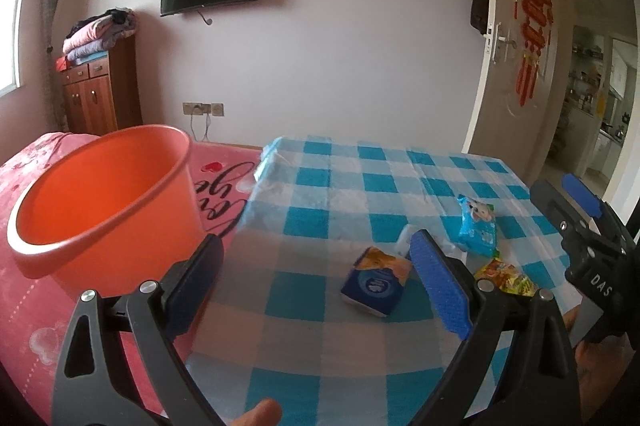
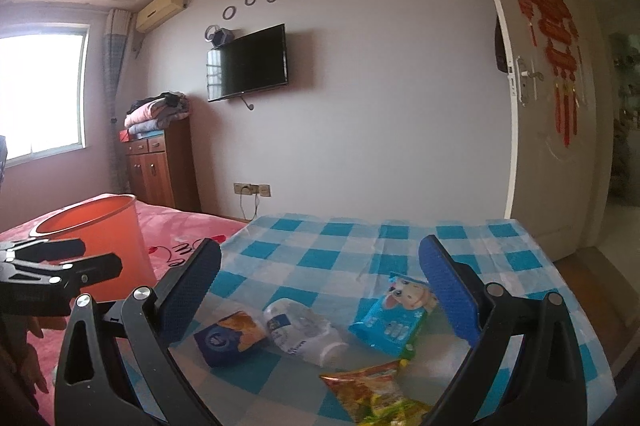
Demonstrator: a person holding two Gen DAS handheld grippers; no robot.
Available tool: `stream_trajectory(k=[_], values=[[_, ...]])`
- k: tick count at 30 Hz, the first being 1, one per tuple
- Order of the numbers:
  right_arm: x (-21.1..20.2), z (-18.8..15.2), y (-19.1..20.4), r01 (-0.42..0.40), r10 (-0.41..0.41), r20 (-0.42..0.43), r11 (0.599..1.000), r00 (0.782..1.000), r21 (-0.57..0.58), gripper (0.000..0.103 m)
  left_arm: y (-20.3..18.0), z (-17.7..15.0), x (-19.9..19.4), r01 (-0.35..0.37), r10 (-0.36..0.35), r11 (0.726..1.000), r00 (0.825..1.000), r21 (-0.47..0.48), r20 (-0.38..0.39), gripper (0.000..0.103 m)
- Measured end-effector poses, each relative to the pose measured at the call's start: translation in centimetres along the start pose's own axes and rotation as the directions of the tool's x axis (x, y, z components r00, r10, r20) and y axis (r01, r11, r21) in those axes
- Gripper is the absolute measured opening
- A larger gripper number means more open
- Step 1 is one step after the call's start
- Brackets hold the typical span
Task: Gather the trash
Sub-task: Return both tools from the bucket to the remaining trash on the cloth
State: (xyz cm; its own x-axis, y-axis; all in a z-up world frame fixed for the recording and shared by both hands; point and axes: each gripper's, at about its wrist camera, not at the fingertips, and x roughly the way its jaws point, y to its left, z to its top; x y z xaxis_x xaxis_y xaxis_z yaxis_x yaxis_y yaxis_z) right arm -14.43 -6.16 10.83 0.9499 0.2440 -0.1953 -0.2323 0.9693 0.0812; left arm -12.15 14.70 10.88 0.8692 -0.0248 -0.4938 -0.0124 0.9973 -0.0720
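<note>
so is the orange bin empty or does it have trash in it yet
Empty as far as visible: the left wrist view looks into the orange bin and shows only bare inner wall. Its very bottom is hidden, so that part cannot be told.

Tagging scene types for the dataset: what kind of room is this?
Most likely a bedroom in a home: a bed with a pink printed bedspread, a wall-mounted TV, and a wooden cabinet stacked with folded blankets.
</note>
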Motion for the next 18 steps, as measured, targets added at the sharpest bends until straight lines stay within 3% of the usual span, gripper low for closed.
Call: stream_trajectory(k=[18], values=[[0.4,-0.6,-7.1,0.126,-0.115,-0.095,0.985,0.989,0.116,0.098,-6.5,-1.6,2.3,0.095,-0.085,0.991,0.991,0.097,-0.101,0.095]])
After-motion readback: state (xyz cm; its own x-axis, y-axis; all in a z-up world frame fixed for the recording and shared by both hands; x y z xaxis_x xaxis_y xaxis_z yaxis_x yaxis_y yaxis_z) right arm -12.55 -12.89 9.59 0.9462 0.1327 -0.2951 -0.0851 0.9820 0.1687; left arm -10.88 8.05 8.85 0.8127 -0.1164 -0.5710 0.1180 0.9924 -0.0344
